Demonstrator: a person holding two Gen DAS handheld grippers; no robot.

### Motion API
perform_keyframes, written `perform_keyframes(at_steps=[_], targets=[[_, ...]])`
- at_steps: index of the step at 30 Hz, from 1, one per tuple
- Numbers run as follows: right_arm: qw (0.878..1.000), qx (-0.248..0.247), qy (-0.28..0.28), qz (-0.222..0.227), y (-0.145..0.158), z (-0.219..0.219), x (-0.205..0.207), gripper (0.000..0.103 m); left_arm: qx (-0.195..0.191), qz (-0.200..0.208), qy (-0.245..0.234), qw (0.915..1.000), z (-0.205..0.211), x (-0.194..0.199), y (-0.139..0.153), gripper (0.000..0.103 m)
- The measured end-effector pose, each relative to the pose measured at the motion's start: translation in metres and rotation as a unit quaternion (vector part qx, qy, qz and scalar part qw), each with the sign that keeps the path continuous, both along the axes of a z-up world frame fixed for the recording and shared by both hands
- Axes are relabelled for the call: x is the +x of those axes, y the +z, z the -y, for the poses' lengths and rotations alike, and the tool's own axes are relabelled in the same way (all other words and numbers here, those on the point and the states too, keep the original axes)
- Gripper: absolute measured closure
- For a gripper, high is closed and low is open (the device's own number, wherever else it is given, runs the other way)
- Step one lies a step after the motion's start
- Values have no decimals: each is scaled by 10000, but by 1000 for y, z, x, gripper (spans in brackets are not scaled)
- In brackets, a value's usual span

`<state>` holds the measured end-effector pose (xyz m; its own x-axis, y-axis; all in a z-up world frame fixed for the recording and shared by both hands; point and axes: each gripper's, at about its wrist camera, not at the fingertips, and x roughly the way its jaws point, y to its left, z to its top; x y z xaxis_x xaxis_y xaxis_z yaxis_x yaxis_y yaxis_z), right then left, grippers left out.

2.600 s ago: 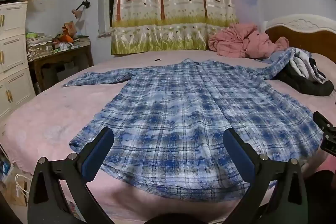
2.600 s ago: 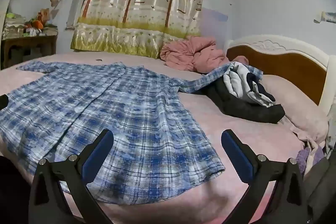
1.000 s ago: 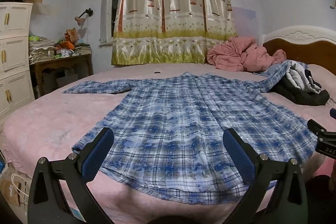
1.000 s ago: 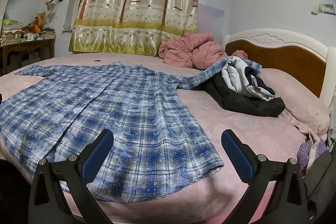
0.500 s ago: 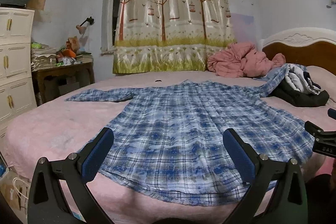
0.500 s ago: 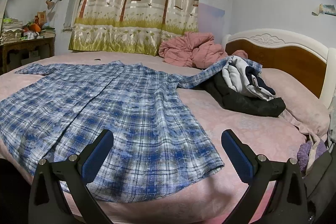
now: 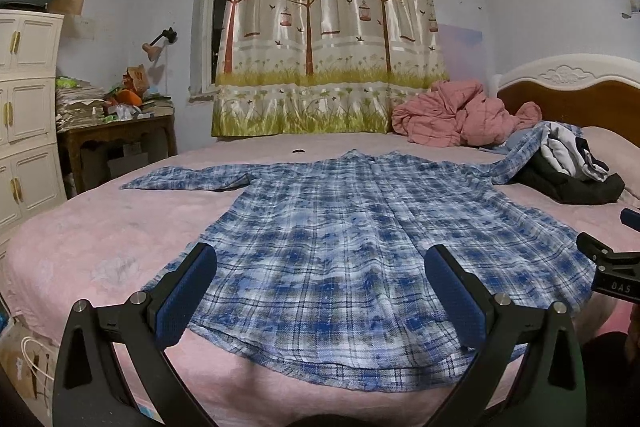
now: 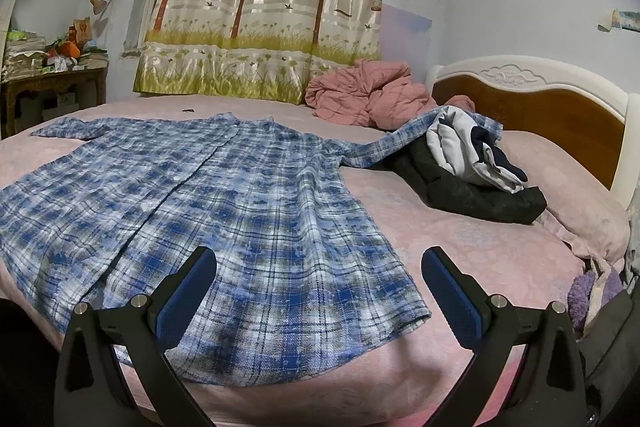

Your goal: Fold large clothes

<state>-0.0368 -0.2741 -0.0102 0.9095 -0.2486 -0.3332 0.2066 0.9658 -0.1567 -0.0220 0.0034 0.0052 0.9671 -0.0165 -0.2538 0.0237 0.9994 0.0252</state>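
A large blue plaid shirt (image 7: 340,239) lies spread flat, front up, on the pink bed (image 7: 80,247), hem toward me and sleeves out to both sides. It also shows in the right wrist view (image 8: 224,211). Its right sleeve (image 8: 400,143) drapes over a pile of dark and white clothes (image 8: 476,171). My left gripper (image 7: 320,283) is open and empty, just above the hem. My right gripper (image 8: 318,283) is open and empty over the hem's right corner. The right gripper's tip shows in the left wrist view (image 7: 612,267).
A crumpled pink quilt (image 7: 456,115) lies at the far side by the curtain (image 7: 324,27). The headboard (image 8: 540,95) stands at the right. A wooden desk (image 7: 116,139) and white cabinet (image 7: 24,115) stand left of the bed. A purple cloth (image 8: 584,291) lies at the right edge.
Both grippers have dropped lower toward the bed's near edge and tilted up, so the view is flatter. The shirt has not moved. Both grippers stay open.
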Motion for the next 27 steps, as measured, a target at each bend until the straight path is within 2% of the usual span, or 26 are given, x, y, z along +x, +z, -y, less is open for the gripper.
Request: perform_keyframes(at_steps=[27], targets=[[10000,-19,50,-17,-2,-1,2,0,75,5,77,9999,-3,1,2,0]])
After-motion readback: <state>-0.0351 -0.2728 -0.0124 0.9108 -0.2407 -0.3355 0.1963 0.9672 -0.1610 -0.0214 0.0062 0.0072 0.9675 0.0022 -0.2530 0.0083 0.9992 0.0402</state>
